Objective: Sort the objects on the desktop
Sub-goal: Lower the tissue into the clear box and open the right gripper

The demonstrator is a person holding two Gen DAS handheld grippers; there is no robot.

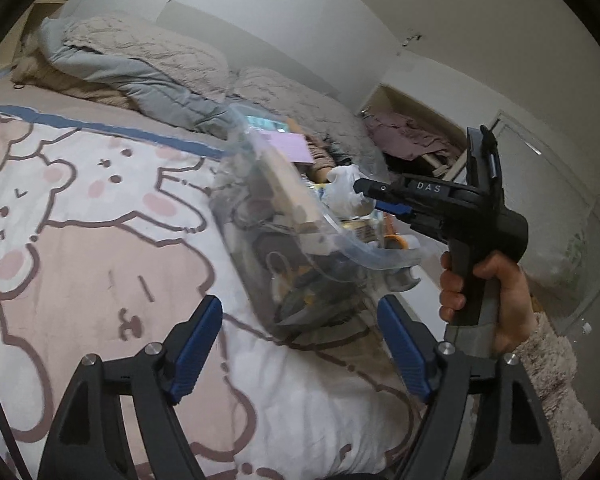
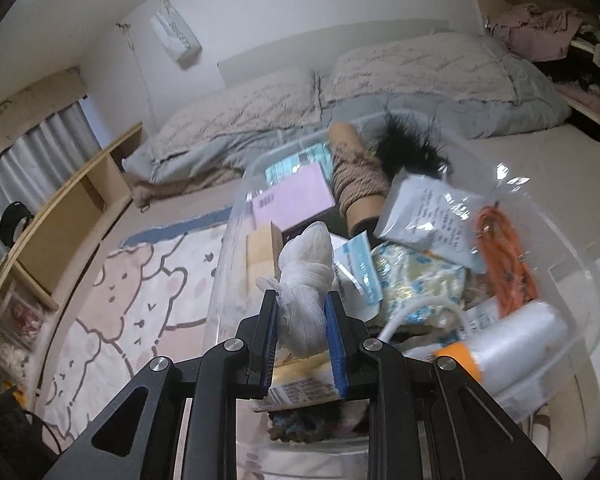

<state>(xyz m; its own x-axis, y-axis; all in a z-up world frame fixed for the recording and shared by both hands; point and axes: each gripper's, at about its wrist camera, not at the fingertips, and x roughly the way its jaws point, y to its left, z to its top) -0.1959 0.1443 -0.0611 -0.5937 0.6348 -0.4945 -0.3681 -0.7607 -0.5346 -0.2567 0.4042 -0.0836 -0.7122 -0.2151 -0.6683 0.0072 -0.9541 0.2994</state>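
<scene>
Jaws of our right gripper (image 2: 302,314) clamp a white mesh bundle (image 2: 306,280), poised over the clear bin (image 2: 572,276) on the bed (image 1: 100,248). Our left gripper (image 1: 300,346) has jaws spread apart, nothing between them, the bin just ahead.

A bed (image 1: 148,120) carries a cartoon-bear blanket (image 1: 100,240); a clear bin (image 2: 572,280) rests on it.

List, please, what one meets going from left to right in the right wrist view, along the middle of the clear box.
Cartoon blanket → pink booklet → white gauze bundle held in the right tool → white printed pouch → orange cord.
</scene>
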